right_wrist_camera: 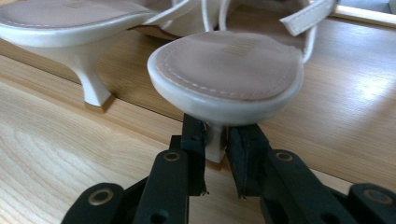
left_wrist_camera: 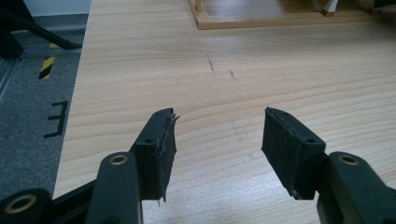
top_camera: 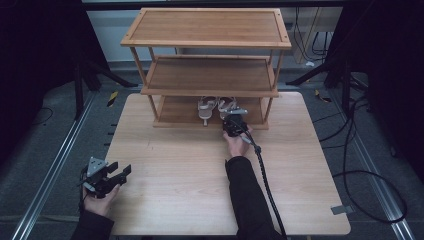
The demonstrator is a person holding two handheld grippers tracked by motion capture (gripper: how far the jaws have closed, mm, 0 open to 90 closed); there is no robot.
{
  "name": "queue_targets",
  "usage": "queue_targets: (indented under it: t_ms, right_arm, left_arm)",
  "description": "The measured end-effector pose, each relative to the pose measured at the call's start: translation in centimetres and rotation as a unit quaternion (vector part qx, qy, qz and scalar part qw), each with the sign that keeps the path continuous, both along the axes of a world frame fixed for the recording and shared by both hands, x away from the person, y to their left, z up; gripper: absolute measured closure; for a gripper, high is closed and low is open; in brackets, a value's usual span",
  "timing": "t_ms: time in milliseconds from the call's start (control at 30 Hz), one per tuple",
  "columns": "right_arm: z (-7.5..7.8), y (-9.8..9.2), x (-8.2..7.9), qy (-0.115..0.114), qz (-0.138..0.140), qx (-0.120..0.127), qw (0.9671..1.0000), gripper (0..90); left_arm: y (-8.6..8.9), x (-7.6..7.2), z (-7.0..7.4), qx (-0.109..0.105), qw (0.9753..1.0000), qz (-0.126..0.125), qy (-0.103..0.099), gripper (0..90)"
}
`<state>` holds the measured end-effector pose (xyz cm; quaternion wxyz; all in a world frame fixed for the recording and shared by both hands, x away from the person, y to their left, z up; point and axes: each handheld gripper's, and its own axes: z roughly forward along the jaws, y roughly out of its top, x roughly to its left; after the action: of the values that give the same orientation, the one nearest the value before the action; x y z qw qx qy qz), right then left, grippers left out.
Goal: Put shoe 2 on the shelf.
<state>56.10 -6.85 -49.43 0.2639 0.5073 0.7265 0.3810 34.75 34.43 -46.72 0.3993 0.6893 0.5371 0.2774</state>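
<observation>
Two white heeled sandals stand side by side on the bottom shelf of a wooden rack (top_camera: pixel 207 75): a left sandal (top_camera: pixel 205 108) and a right sandal (top_camera: pixel 226 104). In the right gripper view the right sandal (right_wrist_camera: pixel 229 65) is close, heel toward me. My right gripper (right_wrist_camera: pixel 215 137) is shut on its thin heel, one jaw on each side. In the high view this right gripper (top_camera: pixel 234 123) is at the shelf's front edge. My left gripper (top_camera: pixel 120 172) rests over the table's front left corner, open and holding nothing (left_wrist_camera: pixel 217 128).
The rack has three shelves; the upper two are bare. The left sandal (right_wrist_camera: pixel 60 23) stands just left of the held one. The light wooden table (left_wrist_camera: pixel 233 70) spreads between the rack and my left gripper. Cables and stand legs lie on the floor around the table.
</observation>
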Motion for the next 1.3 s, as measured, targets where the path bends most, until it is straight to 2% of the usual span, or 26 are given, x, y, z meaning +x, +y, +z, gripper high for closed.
queue_targets:
  t_ms: [300,500,533,633,733,767,833,867,900,1000,1067,1100,1167,1200,1233,1267,1300]
  right_arm:
    - [-0.3,1.6,0.8,0.001,0.002,0.021,0.9998,75.7]
    - [-0.4,1.6,0.8,-0.003,-0.002,0.017,0.9998,75.0]
    - [-0.4,1.6,0.8,-0.004,-0.002,0.016,0.9999,70.9]
    - [0.0,1.5,0.4,-0.010,0.005,0.013,0.9999,51.3]
    - [0.7,1.0,-1.2,-0.012,0.007,0.001,0.9999,39.4]
    - [0.9,0.7,-1.8,-0.007,0.008,0.001,0.9999,36.0]
    - [1.5,-0.2,-3.3,-0.010,0.016,-0.003,0.9998,31.4]
    - [1.5,-0.2,-3.3,-0.010,0.016,-0.003,0.9998,31.4]
    - [2.5,-1.5,-5.0,-0.020,0.024,0.003,0.9995,25.2]
    - [3.2,-2.6,-6.3,-0.022,0.033,0.014,0.9991,22.8]
    - [4.1,-4.1,-8.0,-0.029,0.044,0.026,0.9983,19.3]
    - [4.7,-5.3,-9.6,-0.034,0.052,0.027,0.9977,18.0]
    - [4.9,-6.4,-10.9,-0.035,0.059,0.024,0.9974,16.5]
    - [4.9,-6.4,-10.9,-0.035,0.059,0.024,0.9974,16.5]
    - [4.8,-8.0,-12.4,-0.032,0.057,0.023,0.9976,14.8]
    - [4.6,-8.8,-13.0,-0.030,0.055,0.029,0.9976,14.4]
    - [4.6,-8.8,-13.0,-0.030,0.055,0.029,0.9976,14.4]
  left_arm:
    - [0.0,0.0,0.0,0.001,1.0000,0.000,0.000,43.1]
    - [0.0,0.0,0.0,0.002,1.0000,-0.001,0.002,43.1]
    - [0.0,0.0,0.0,0.002,1.0000,-0.001,0.002,43.1]
    - [0.0,0.0,0.0,0.001,1.0000,-0.001,0.001,42.8]
    - [0.0,0.0,0.0,0.001,1.0000,-0.002,0.003,42.5]
    - [0.0,0.0,0.0,0.002,1.0000,-0.002,0.003,42.4]
    - [-0.1,0.0,0.0,0.001,1.0000,-0.003,0.003,42.2]
    - [-0.1,0.0,0.0,0.001,1.0000,-0.003,0.003,42.0]
    - [-0.2,0.0,0.0,0.001,1.0000,-0.005,0.003,41.7]
    - [-0.4,0.0,0.1,0.001,0.9999,-0.010,0.005,41.3]
    - [-0.4,0.0,0.1,-0.002,0.9999,-0.012,0.007,40.9]
    - [-0.5,0.1,0.0,-0.006,0.9998,-0.015,0.010,40.5]
    - [-0.5,0.1,0.0,-0.008,0.9998,-0.017,0.011,40.4]
    - [-0.5,0.1,0.0,-0.008,0.9998,-0.017,0.011,40.1]
    - [-0.6,0.1,0.0,-0.010,0.9997,-0.018,0.013,39.9]
    - [-0.6,0.1,0.0,-0.006,0.9997,-0.020,0.013,39.6]
    - [-0.6,0.1,0.0,-0.006,0.9997,-0.020,0.013,39.2]
